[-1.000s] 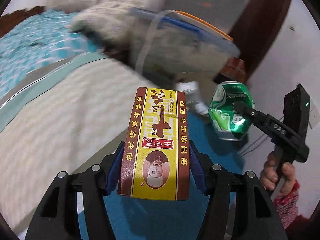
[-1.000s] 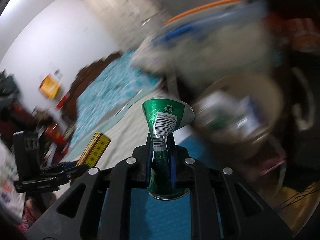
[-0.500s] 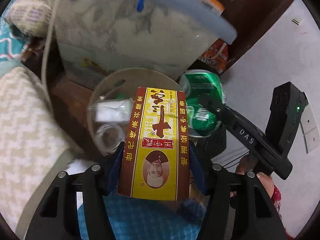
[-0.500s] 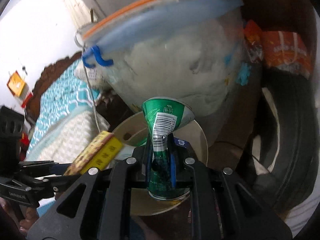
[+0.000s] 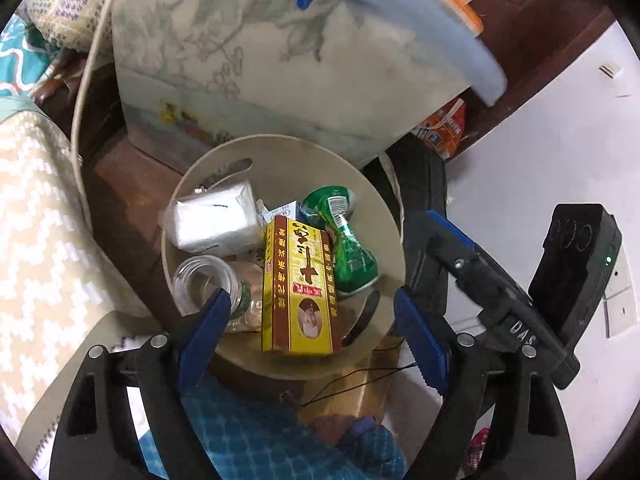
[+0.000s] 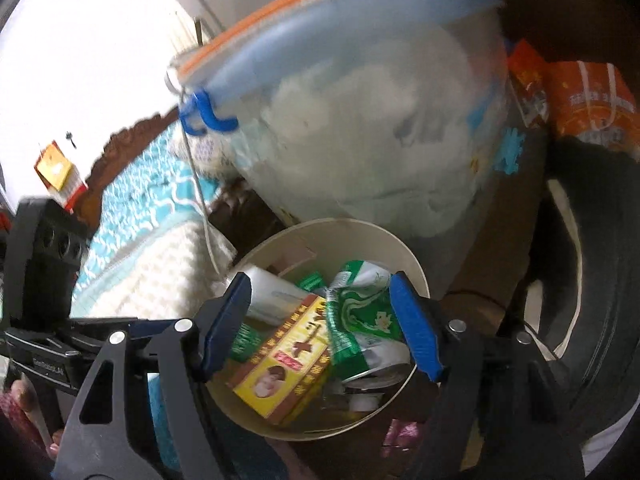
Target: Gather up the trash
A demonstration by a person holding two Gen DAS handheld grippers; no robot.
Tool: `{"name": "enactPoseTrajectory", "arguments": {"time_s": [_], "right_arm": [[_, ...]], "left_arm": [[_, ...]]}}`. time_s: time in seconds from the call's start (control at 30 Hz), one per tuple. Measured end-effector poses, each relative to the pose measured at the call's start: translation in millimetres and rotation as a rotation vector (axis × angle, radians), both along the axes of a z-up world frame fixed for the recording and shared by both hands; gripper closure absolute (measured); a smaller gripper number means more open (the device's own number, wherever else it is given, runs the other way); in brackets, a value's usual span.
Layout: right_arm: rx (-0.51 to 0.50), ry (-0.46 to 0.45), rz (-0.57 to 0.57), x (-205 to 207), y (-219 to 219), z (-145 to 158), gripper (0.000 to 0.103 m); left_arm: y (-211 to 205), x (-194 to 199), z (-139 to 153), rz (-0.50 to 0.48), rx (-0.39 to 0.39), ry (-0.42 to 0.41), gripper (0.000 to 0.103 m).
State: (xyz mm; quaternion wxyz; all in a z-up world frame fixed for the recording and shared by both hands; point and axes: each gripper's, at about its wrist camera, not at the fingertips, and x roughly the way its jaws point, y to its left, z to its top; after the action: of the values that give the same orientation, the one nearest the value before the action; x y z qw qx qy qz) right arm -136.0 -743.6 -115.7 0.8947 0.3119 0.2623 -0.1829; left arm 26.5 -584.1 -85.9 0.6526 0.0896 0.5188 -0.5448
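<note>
A round beige trash bin (image 5: 288, 152) (image 6: 404, 248) stands on the floor below both grippers. Inside it lie a yellow and brown carton (image 5: 298, 288) (image 6: 284, 368), a crushed green can (image 5: 348, 248) (image 6: 360, 320), a white packet (image 5: 216, 216) and a clear plastic bottle (image 5: 204, 280). My left gripper (image 5: 312, 332) is open and empty above the bin's near rim. My right gripper (image 6: 324, 324) is open and empty over the bin; it also shows in the left wrist view (image 5: 480, 280).
A large clear storage box with a blue lid (image 5: 280, 60) (image 6: 360, 120) stands right behind the bin. A bed with a cream blanket (image 5: 40, 220) is to the left. A dark tyre-like object (image 6: 592, 280) and orange bags (image 6: 588, 96) are on the right.
Both grippers have opened. The carton dropped from my left gripper and the green can from my right gripper into the bin.
</note>
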Motion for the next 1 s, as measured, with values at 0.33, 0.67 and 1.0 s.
{"name": "enactPoseTrajectory", "arguments": {"time_s": [0.33,0.67,1.0], "right_arm": [[0.037,-0.128,-0.098,-52,76,33,0.027],[0.098,-0.167,-0.157,-65,181,39,0.008],[0.103,-0.128,-0.176,-56,265,58,0.004]], "left_arm": [[94,-26,32,0.02,-0.058,-0.196,0.019],[213,-34,40,0.167,0.014,-0.374,0.009],[308,-37,43,0.317,0.087,-0.472,0.009]]}}
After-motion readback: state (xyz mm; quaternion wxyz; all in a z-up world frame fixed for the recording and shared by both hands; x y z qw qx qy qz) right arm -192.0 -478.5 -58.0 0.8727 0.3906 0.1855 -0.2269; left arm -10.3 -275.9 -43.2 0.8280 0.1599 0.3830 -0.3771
